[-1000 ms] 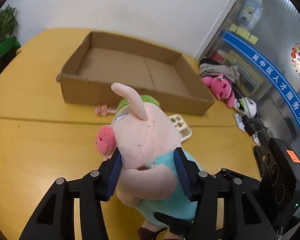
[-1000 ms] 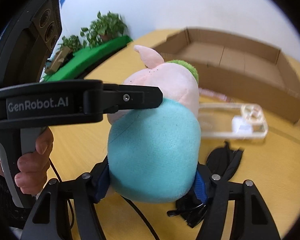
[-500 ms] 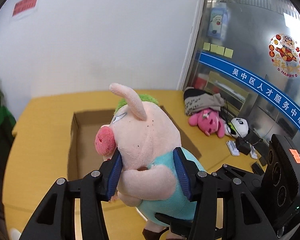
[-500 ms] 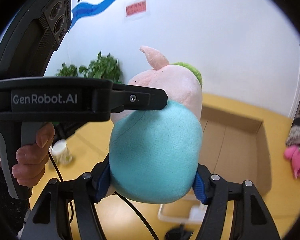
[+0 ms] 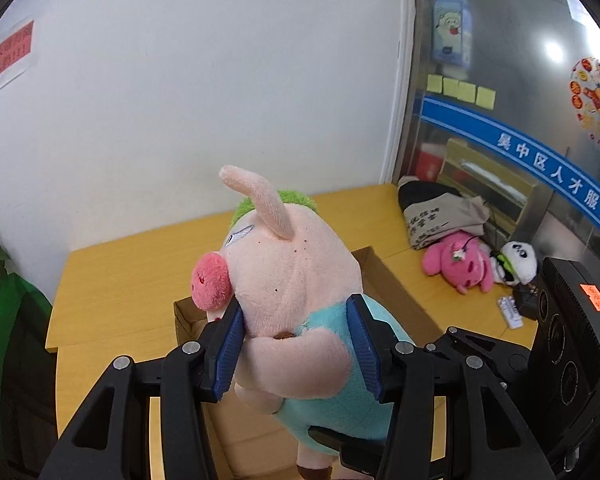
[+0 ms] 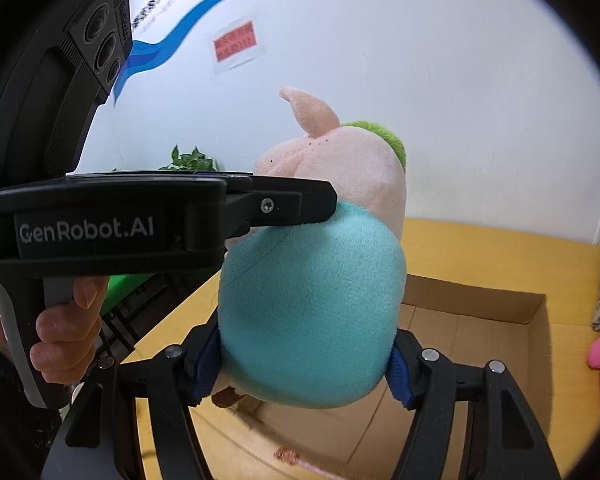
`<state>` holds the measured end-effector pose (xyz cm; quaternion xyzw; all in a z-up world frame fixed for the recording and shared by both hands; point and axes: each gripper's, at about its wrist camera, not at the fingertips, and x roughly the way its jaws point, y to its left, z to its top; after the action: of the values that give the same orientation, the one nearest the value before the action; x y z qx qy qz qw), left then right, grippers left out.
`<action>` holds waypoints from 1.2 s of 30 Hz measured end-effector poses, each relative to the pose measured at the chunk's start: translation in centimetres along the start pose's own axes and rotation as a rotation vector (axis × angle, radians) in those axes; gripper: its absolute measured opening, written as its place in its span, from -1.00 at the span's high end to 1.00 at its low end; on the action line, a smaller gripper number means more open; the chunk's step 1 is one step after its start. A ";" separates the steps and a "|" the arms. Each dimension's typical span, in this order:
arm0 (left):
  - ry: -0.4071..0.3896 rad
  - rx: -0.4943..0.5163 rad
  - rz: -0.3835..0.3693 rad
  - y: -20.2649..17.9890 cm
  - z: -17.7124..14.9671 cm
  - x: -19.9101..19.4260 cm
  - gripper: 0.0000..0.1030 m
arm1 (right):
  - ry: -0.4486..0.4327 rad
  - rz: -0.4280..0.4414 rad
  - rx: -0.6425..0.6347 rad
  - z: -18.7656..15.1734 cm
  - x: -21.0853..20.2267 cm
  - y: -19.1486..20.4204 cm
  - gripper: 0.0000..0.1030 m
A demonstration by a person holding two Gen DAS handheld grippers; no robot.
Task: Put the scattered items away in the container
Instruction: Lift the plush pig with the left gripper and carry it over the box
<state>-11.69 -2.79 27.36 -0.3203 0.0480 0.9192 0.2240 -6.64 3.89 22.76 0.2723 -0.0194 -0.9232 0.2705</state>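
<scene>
A plush pig [image 5: 288,276] with pink head, green hair tuft and teal shirt is held in the air by both grippers. My left gripper [image 5: 296,344] is shut on its neck and arm. My right gripper [image 6: 304,364] is shut on its teal body [image 6: 312,312]. The open cardboard box [image 6: 480,300] lies below and behind the pig on the yellow table [image 5: 132,272]; its rim [image 5: 392,280] shows in the left wrist view. The left gripper's body [image 6: 140,216] crosses the right wrist view.
A pink plush [image 5: 460,268], a panda plush [image 5: 518,260] and a folded bag [image 5: 440,212] lie at the table's far right corner. A pink stick-like item [image 6: 300,458] lies on the table before the box. A green plant [image 6: 188,160] stands left. White wall behind.
Both grippers have lifted the pig well above the table and carried it toward the box; the box now sits beneath it and the phone case has left view.
</scene>
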 end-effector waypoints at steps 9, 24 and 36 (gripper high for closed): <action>0.153 -0.034 0.004 6.9 -1.0 11.6 -0.04 | 0.121 0.033 0.125 -0.4 12.6 -3.7 -0.29; 0.317 -0.033 -0.006 11.6 -6.7 24.6 -0.09 | 0.344 0.029 0.292 -6.5 27.7 -9.2 -0.30; 0.357 -0.120 0.075 13.9 -7.6 24.2 -0.37 | 0.408 0.095 0.280 -7.0 26.4 -8.0 -0.71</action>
<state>-30.33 -7.76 5.87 -0.4891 0.0439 0.8567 0.1579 -25.58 -1.97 2.38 0.4865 -0.1050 -0.8237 0.2715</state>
